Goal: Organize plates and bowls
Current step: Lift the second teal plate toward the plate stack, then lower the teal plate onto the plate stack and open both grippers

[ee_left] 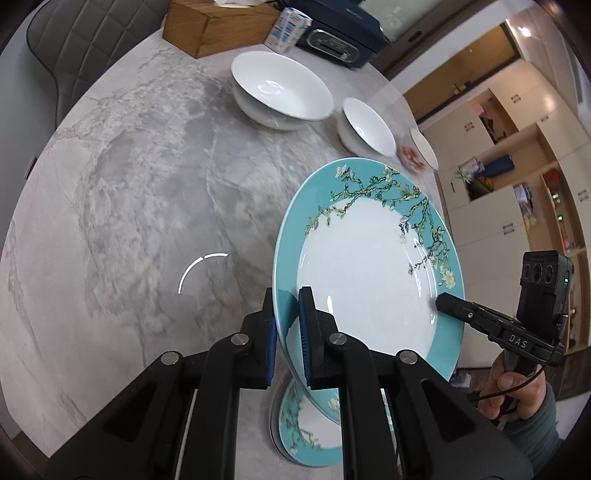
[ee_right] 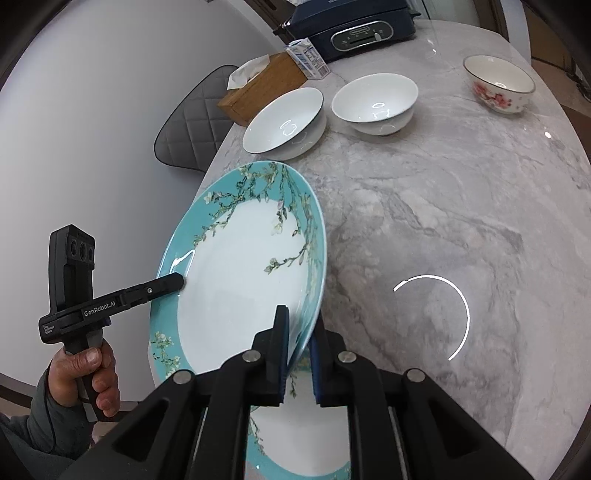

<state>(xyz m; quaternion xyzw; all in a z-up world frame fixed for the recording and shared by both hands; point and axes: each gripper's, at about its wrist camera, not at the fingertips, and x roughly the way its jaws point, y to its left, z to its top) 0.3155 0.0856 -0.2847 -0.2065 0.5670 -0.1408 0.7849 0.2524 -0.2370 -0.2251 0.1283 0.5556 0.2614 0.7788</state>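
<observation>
A teal-rimmed plate with a blossom branch pattern (ee_left: 362, 266) (ee_right: 236, 280) hangs tilted above the marble table, gripped from both sides. My left gripper (ee_left: 287, 295) is shut on its left rim. My right gripper (ee_right: 300, 317) is shut on the opposite rim. Each view also shows the other gripper's finger lying on the far rim. A second matching plate (ee_left: 306, 432) (ee_right: 295, 446) lies flat on the table right beneath. Farther back stand a wide white bowl stack (ee_left: 280, 88) (ee_right: 284, 122), a smaller white bowl stack (ee_left: 365, 125) (ee_right: 373, 99) and a floral bowl (ee_left: 421, 151) (ee_right: 498, 83).
At the table's far end are a wooden tissue box (ee_right: 258, 92), a small carton (ee_right: 308, 59) and a dark blue appliance (ee_right: 354, 29). A grey quilted chair (ee_right: 192, 125) stands beside the table edge. Bare marble (ee_left: 129, 221) stretches left of the plates.
</observation>
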